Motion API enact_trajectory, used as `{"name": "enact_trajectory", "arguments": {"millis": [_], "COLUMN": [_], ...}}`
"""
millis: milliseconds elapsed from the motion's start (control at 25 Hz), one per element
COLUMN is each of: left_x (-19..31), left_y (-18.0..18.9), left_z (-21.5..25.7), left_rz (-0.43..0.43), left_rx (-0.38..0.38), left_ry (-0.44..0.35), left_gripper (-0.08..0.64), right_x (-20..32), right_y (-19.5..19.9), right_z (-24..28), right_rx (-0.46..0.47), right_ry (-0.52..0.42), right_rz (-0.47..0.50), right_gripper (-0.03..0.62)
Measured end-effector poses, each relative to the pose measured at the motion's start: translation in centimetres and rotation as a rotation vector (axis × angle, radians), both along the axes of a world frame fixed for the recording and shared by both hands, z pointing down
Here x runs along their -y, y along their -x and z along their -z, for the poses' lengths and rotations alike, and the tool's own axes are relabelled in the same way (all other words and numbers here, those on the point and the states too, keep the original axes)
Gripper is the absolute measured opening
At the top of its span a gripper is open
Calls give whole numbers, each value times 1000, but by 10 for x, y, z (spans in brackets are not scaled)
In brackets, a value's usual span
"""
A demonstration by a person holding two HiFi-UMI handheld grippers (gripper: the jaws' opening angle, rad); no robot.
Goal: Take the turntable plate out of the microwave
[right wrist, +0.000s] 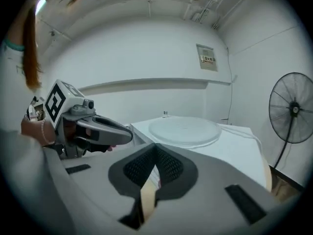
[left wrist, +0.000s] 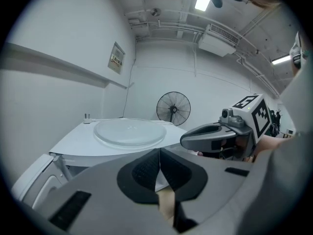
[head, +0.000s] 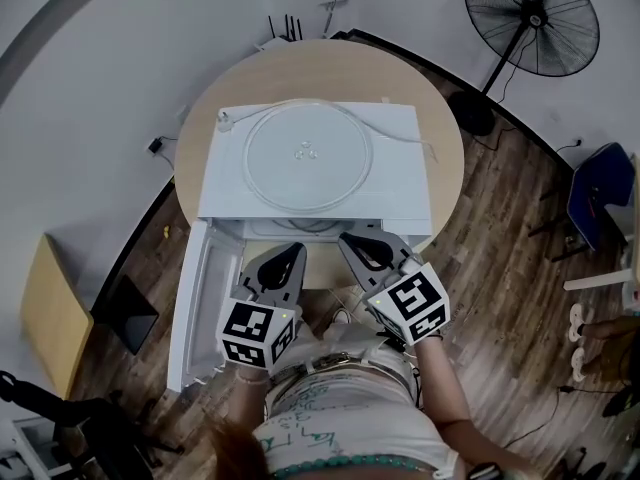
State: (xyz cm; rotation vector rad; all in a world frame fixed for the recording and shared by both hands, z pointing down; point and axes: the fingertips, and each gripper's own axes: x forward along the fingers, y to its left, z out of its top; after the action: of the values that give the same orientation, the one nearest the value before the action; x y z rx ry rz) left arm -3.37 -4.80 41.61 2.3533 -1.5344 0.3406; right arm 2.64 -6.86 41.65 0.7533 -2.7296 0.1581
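The clear glass turntable plate [head: 308,155] lies flat on top of the white microwave [head: 400,193], which stands on a round wooden table. Both gripper views show it: plate [left wrist: 129,131] and plate [right wrist: 183,129], resting on the white top. My left gripper [head: 292,251] and right gripper [head: 348,238] hover side by side in front of the open oven mouth, below the plate's level. Each is shut with nothing between its pads. The left gripper [left wrist: 159,153] sees its partner at the right; the right gripper [right wrist: 156,148] sees the other at its left.
The microwave door [head: 200,298] hangs open toward the lower left. A white plug and cord [head: 224,118] lie on the microwave top beside the plate. The round table [head: 445,148] shows round the microwave. A standing fan [head: 530,18] is behind at the right. A blue chair [head: 600,193] stands far right.
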Motion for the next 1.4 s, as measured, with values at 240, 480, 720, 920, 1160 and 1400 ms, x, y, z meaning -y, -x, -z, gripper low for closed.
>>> {"name": "enact_trajectory", "arguments": {"millis": [240,480,720,920,1160,1400], "left_x": [-5,-4,-5,-8,-9,-12], "left_y": [-12,-15,-20,-20,-21,-20], "left_z": [21,50,72,73,75,74], "left_rz": [-2,21,26,21,16,20], "left_rx": [-9,-62,-56,-37,-27,-24], "left_ry": [-88,-187,-256,-263,-266,-266], "left_gripper": [14,14,14,14,14,14], "right_x": [-6,-6,-14,-18,-19,-21], "right_y": [0,2,6,10,8,6], "right_z": [21,46,65,67,69,67], "right_rx": [72,155,173,169,177,151], "right_ry": [-40,-77,-132,-142,-146,-145], "right_rz": [-2,9,44,57,53,51], "right_gripper": [-9,-9,-9,-9,-9,-9]}}
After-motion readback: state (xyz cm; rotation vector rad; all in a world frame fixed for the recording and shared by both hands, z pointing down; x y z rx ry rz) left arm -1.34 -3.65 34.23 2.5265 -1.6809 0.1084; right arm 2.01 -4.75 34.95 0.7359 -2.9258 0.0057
